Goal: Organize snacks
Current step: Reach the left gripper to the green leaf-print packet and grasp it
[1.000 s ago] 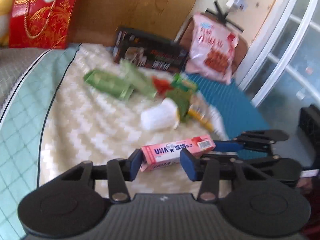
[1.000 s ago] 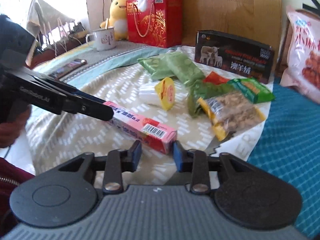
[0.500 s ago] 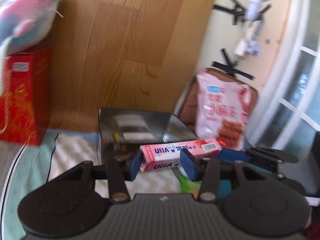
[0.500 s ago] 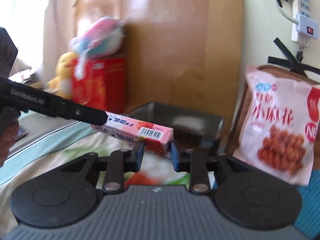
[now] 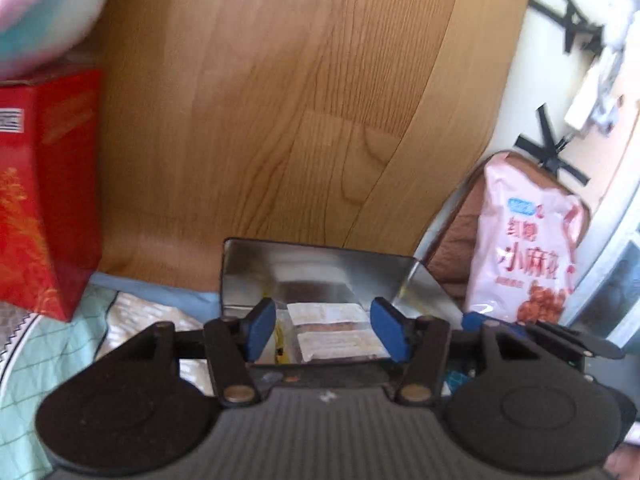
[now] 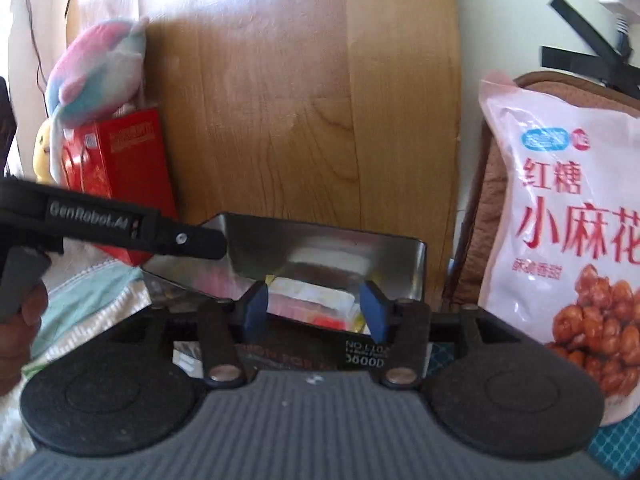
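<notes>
Pink box gone from both tongs (image 5: 326, 330)

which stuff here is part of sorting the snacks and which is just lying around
Part of the job:
- open metal tin
- packets inside it
- left claw, open
- right claw, open

Just lying about:
- red gift box
- plush toy
- pink snack bag, perhaps next

red gift box (image 5: 44, 184), pink snack bag (image 6: 568, 240)

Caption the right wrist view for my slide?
Right tool open above the open metal tin, left tool alongside.
</notes>
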